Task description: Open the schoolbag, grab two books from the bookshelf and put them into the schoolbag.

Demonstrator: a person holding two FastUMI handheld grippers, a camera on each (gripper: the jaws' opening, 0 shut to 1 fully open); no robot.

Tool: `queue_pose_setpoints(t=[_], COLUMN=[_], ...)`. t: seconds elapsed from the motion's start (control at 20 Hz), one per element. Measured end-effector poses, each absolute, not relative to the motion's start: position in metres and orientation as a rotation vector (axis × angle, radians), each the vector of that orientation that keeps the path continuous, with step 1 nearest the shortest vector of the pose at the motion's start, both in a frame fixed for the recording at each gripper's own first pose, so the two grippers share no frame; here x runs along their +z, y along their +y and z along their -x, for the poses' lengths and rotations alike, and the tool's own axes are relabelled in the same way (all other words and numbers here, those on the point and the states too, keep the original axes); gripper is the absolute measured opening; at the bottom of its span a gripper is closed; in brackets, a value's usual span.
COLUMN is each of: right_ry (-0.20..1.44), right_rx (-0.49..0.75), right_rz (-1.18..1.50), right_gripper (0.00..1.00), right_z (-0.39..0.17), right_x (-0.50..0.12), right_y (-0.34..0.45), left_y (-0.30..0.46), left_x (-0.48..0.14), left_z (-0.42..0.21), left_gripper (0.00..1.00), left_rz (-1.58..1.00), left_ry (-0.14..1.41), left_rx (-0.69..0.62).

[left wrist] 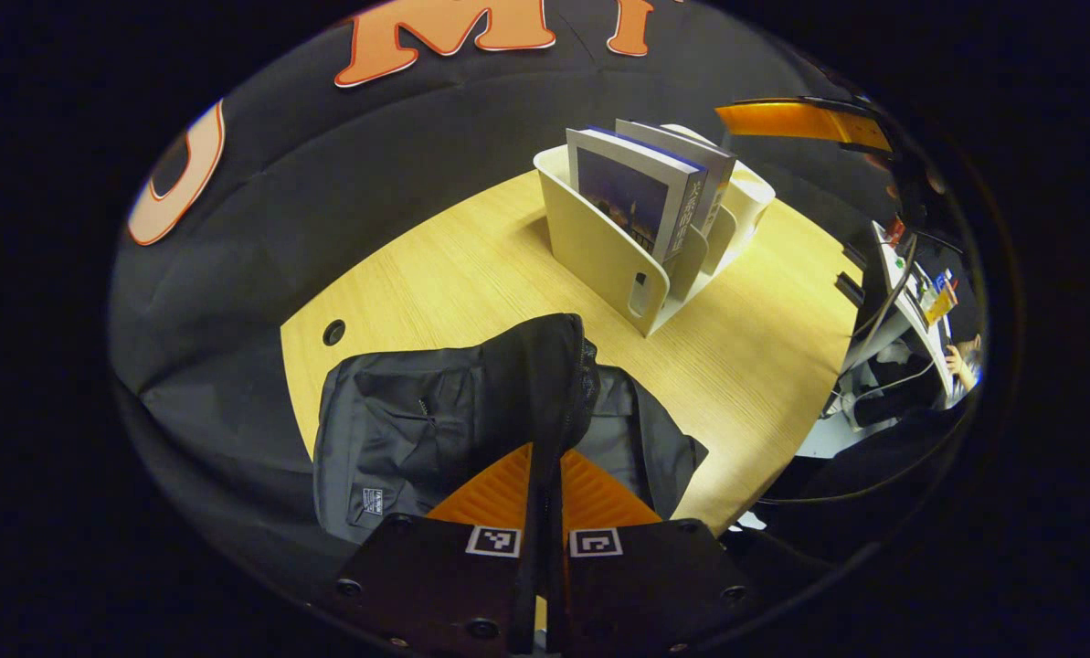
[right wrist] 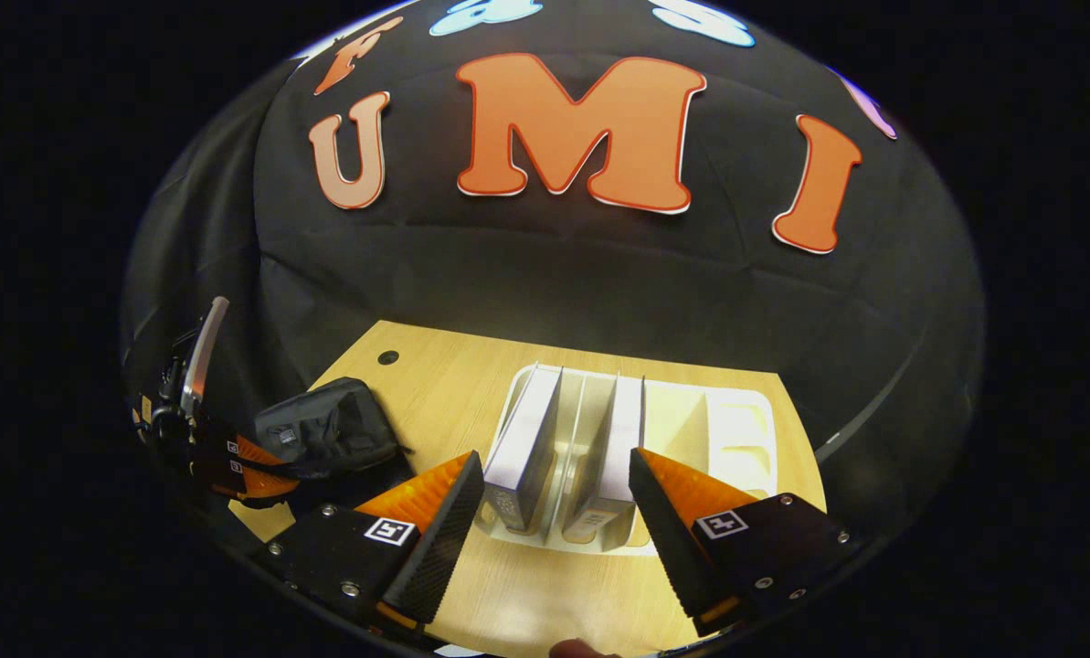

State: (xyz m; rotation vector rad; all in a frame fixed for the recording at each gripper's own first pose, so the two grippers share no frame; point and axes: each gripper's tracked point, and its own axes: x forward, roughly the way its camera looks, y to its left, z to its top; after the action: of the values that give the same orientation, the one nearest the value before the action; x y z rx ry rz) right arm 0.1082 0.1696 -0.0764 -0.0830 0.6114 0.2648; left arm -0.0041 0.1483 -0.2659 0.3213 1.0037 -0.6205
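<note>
Left tool [left wrist: 545, 484]: fingers pressed together on a raised fold of the bag [left wrist: 471, 420], holding the flap up off the counter [left wrist: 755, 347]. The bag is black and lies open at the counter's near edge, its lining exposed on both sides of the pinched fold.

Shelf [left wrist: 599, 247]: a cream slotted rack, standing on the counter at 1 o'clock from the bag, well apart from it. Two books upright in adjacent slots: first book [left wrist: 627, 196] with dark cover facing the bag, second book [left wrist: 691, 160] just behind it.

Right tool [right wrist: 549, 498]: fingers spread wide, gripping nothing, poised above the near end of the shelf with both books between the fingers. Contact with either book cannot be told. In the right gripper view the left tool and bag sit at 9 o'clock.
</note>
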Motion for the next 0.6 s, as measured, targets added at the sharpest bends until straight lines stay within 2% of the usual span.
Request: queue_pose_setpoints(t=[0.6], right_ry=[0.814], right_rx=[0.276], right_rz=[0.118], right_gripper=[0.96], right_z=[-0.143], right_x=[-0.094], right_y=[0.197], left_y=[0.163], left_x=[-0.239], left_z=[-0.017], left_gripper=[0.06], left_rz=[-0.306], left_ry=[1.05], left_rx=[-0.776])
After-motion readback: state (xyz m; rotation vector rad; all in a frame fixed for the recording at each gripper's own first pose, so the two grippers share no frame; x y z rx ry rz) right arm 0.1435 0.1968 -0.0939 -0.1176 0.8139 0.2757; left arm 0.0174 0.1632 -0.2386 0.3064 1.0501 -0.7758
